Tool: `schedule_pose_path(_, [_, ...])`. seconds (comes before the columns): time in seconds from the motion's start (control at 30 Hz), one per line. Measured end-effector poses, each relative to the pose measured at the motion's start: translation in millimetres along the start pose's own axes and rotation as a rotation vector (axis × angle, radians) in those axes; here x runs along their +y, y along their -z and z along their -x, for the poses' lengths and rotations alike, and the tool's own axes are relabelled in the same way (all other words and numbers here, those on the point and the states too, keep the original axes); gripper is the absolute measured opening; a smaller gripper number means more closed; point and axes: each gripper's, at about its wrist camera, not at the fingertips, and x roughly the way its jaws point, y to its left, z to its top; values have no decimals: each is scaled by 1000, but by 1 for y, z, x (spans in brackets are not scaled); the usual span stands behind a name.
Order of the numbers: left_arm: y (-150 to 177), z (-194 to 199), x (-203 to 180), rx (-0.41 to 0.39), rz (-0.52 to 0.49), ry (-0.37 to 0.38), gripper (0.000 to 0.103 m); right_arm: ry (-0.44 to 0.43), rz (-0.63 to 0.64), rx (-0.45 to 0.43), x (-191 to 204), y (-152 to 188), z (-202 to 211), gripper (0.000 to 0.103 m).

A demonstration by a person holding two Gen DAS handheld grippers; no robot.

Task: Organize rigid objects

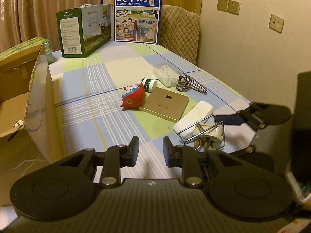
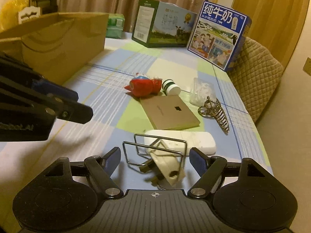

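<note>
Right gripper (image 2: 154, 160) is spread wide, nothing pinched; the wire rack (image 2: 153, 149) and white plug (image 2: 169, 167) sit between its pads, near table (image 2: 108, 89) edge, just in front of the white case (image 2: 194, 141). Left gripper (image 1: 150, 151) is at its tightest setting and empty, hovering over bare cloth near the cardboard box (image 1: 38, 89). Likely step: grab the plug. I'd centre on the plug body, not the wire, since the rack loops around it and may drag along; close slow, lift straight. Count: one rack, one plug, one case, one tan box (image 2: 169, 112), one red toy (image 2: 143, 87), one bottle (image 2: 171, 88), one hair claw (image 2: 213, 112), one clear tub (image 2: 202, 93), two milk cartons.
</note>
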Motion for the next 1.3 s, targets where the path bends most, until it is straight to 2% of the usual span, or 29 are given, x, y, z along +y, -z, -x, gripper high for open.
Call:
schedule_pose_path(0.1, [0,0,3,0,16,4,22,38,5,-13,1,0,-4,74])
schedule_pose_path(0.13, [0,0,4,-1,21,3,22,35,3,-18,-2,0,-3,68])
schedule_pose_path(0.27, [-1,2,7,-9,38,6,22,-16,-73,-7,-21,-5,8,68])
schedule_pose_path(0.33, [-1,3,6,-13,37,9,22,-76,-158,20,-36,-8,12,68])
schedule_pose_path(0.43, [-1,5,6,-19,33,11,22,-199,-395,89,-72,-15,12,68])
schedule_pose_path(0.53, [-2,6,7,-20,38,6,22,-319,-588,105,-100,-20,14,68])
schedule_pose_path(0.67, [0,5,6,-6,34,7,22,-433,-713,168,-116,-28,5,68])
schedule_pose_path(0.77, [2,3,5,8,25,9,22,-507,-754,283,-118,-26,-14,68])
schedule_pose_path(0.8, [3,2,5,11,24,10,22,-492,-748,312,-116,-25,-20,68])
schedule_pose_path(0.83, [3,2,5,13,25,10,22,-438,-710,308,-115,-27,-20,69])
schedule_pose_path(0.93, [4,1,7,14,33,9,22,-347,-673,235,-115,-28,-13,70])
schedule_pose_path(1.07, [4,0,8,19,41,12,22,-324,-681,142,-123,-19,3,73])
schedule_pose_path(1.13, [4,-1,7,20,42,15,22,-301,-679,107,-126,-14,9,79])
schedule_pose_path(1.2, [4,-2,8,21,45,17,22,-263,-637,78,-124,-11,16,82])
schedule_pose_path(1.3, [4,-3,7,26,42,17,22,-233,-495,63,-110,-4,22,84])
